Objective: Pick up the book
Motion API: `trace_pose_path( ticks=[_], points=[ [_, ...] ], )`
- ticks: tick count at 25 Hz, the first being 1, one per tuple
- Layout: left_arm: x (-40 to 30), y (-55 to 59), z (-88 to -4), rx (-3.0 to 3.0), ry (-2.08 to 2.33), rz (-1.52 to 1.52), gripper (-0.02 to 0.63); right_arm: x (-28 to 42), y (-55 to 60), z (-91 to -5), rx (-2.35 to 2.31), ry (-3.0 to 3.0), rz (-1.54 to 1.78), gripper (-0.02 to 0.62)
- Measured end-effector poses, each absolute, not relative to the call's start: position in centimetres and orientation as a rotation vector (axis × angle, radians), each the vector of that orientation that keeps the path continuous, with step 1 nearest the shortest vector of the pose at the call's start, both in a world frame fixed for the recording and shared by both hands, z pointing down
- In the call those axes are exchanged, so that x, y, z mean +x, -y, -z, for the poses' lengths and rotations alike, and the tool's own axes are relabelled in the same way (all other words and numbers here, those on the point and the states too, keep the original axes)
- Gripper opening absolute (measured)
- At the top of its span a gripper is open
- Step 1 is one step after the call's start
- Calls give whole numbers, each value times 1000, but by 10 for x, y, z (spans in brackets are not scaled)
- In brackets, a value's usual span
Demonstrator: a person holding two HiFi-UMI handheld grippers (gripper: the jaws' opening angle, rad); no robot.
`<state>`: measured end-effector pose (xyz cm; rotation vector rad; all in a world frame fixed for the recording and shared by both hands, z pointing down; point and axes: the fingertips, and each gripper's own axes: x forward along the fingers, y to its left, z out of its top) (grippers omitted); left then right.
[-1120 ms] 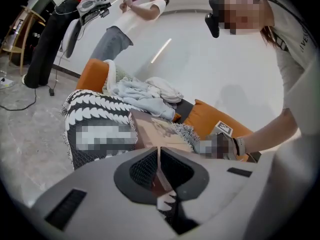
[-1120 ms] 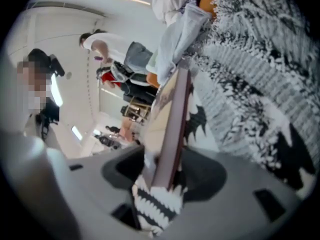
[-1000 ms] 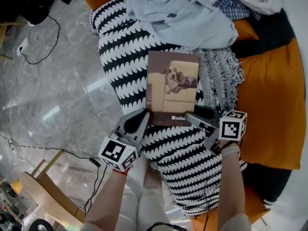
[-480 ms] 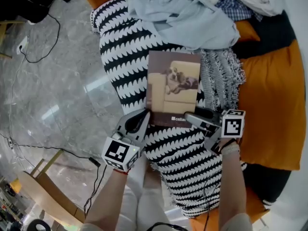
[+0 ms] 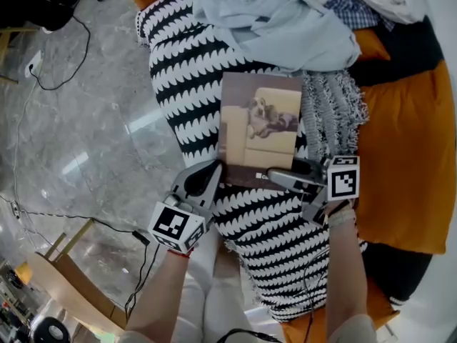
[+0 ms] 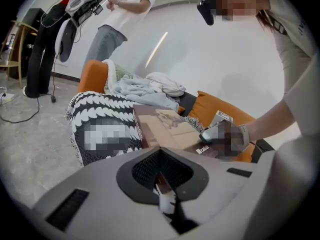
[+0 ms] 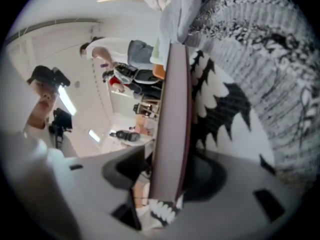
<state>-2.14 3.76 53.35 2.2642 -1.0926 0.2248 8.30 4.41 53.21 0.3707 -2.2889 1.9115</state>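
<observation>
While the book (image 5: 258,127) lies on the zigzag blanket (image 5: 178,77) over the orange sofa (image 5: 400,156), my right tongs (image 5: 275,176) are clamped on its near edge. Left tongs (image 5: 213,171) look pressed together at the near-left corner, probably empty. Grasp made, lift pending. Next: raise evenly, without sagging.

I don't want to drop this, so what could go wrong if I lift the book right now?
1. The right gripper pinches the book only at its near edge. The book looks thin, so the far end may sag or the book may slip out.
2. In the right gripper view, a bit of the black-and-white blanket seems caught under the book between the jaws, so it may drag up too.
</observation>
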Motion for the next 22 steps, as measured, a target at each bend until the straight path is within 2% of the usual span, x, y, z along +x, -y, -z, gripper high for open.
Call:
trace_pose_path(
  ticks=[4,7,22],
  points=[
    [-22,-39,-536,2245,1097,-201,23,81,-44,-534,380,2303,-1904,234],
    [-23,-40,-535,2225,1101,-192,23,81,-45,-533,393,2301,-1911,183],
    [-25,-22,-498,2245,1152,-101,24,85,-32,-498,501,2447,-2104,167]
  ],
)
